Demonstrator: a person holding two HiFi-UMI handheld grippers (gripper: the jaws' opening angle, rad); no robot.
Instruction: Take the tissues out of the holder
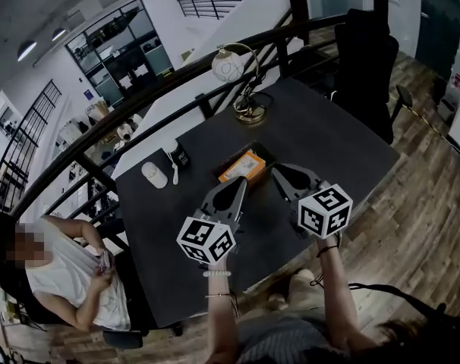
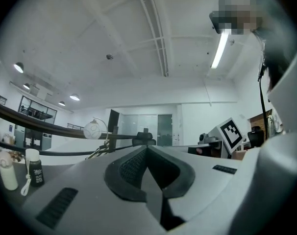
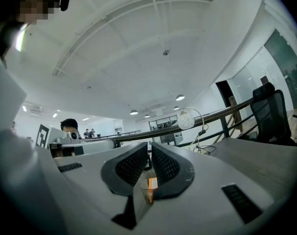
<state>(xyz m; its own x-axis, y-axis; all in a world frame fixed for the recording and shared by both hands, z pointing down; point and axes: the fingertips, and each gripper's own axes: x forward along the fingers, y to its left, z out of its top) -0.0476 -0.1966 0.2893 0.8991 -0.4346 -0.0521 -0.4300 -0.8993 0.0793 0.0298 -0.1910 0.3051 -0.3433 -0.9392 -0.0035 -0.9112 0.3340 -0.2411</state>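
Observation:
An orange tissue pack point(image 1: 244, 167) lies in a shallow black holder point(image 1: 257, 149) in the middle of the dark table point(image 1: 329, 139). My left gripper point(image 1: 241, 182) hovers just in front of the pack's near left corner. Its jaws meet at the tip point(image 2: 146, 148), shut and empty. My right gripper point(image 1: 276, 170) is by the holder's near right corner. Its jaws point(image 3: 149, 150) stand shut with only a thin slit between them, holding nothing. Through that slit a bit of the orange pack point(image 3: 151, 184) shows below.
A brass lamp with a round globe point(image 1: 231, 67) stands at the table's far edge. A white mouse point(image 1: 154, 174) and a small black bottle point(image 1: 180, 156) sit at the left. A black chair point(image 1: 367, 59) is at the right, a railing behind, and a seated person point(image 1: 70, 275) lower left.

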